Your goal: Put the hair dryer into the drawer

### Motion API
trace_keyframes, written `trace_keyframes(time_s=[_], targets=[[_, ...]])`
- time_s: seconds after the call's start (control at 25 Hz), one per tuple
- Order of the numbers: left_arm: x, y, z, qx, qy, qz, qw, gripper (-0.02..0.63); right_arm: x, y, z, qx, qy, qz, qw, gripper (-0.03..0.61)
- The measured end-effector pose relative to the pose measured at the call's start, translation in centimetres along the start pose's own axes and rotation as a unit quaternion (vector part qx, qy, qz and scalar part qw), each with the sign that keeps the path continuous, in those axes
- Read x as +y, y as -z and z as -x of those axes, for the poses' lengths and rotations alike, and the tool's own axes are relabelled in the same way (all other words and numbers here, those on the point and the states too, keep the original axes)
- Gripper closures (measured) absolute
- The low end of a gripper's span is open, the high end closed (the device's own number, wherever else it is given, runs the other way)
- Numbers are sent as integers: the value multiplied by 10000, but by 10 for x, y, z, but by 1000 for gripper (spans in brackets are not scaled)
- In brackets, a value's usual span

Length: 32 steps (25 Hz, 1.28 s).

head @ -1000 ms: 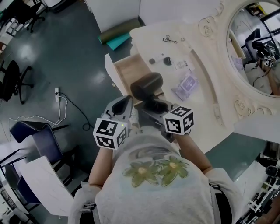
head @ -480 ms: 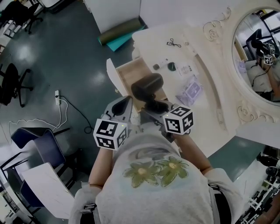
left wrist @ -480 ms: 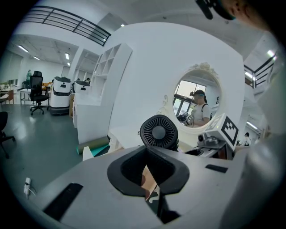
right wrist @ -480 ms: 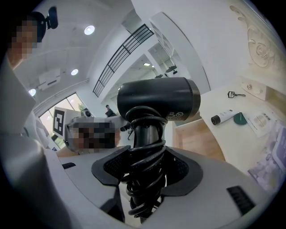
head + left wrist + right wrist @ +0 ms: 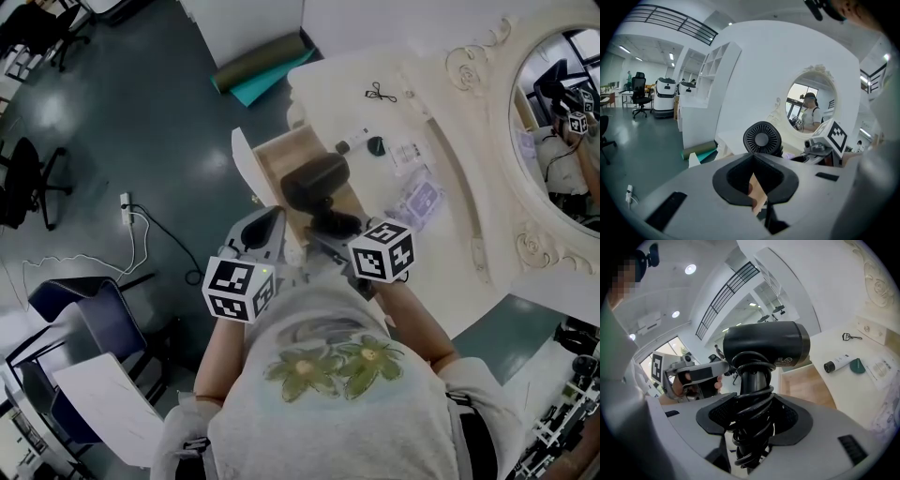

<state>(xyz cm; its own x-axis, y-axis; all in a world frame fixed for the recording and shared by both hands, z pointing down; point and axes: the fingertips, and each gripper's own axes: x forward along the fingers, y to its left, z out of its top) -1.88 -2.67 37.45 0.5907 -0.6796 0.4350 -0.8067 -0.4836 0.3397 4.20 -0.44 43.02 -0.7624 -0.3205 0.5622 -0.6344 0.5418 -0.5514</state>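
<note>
The black hair dryer (image 5: pixel 314 183) hangs over the near end of the open wooden drawer (image 5: pixel 274 152). My right gripper (image 5: pixel 336 232) is shut on the dryer's handle, which has the cord coiled round it (image 5: pixel 752 411). In the right gripper view the dryer's barrel (image 5: pixel 764 343) lies crosswise above the jaws, with the drawer's floor (image 5: pixel 808 383) beyond. My left gripper (image 5: pixel 265 225) sits just left of the dryer at the drawer's front, its jaws together on nothing. The left gripper view shows the dryer's rear grille (image 5: pixel 762 138) just past my left gripper (image 5: pixel 754 176).
The cream dressing table (image 5: pixel 356 80) carries a small black tool (image 5: pixel 379 93), a dark round lid (image 5: pixel 376 145) and a purple packet (image 5: pixel 419 199). An oval mirror (image 5: pixel 562 112) stands at the right. A rolled mat (image 5: pixel 267 58), a power strip (image 5: pixel 123 202) and chairs (image 5: pixel 80 300) are on the floor.
The table and drawer have drifted slightly up and right in the head view. Both grippers and the dryer keep almost the same place, and the hold is unchanged.
</note>
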Motion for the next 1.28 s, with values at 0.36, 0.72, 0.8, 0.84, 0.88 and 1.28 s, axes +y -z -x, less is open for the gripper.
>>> trace_keyframes(time_s=[0.36, 0.72, 0.8, 0.84, 0.88, 1.28], targets=[[13, 5, -5, 51, -48, 129, 9999, 604, -10, -6, -16, 133, 52, -18, 9999, 351], [22, 10, -9, 98, -59, 229, 9997, 603, -21, -7, -29, 241, 108, -44, 9996, 351], [23, 9, -10, 91, -62, 231, 9997, 604, -23, -8, -31, 269, 110, -43, 9996, 351], [24, 8, -10, 86, -64, 227, 9997, 603, -24, -8, -32, 280, 113, -40, 9995, 351], [24, 7, -10, 82, -65, 225, 9997, 603, -25, -9, -34, 288, 118, -38, 9995, 351], [31, 15, -7, 131, -99, 302, 9994, 603, -33, -6, -47, 378, 151, -53, 9992, 351]])
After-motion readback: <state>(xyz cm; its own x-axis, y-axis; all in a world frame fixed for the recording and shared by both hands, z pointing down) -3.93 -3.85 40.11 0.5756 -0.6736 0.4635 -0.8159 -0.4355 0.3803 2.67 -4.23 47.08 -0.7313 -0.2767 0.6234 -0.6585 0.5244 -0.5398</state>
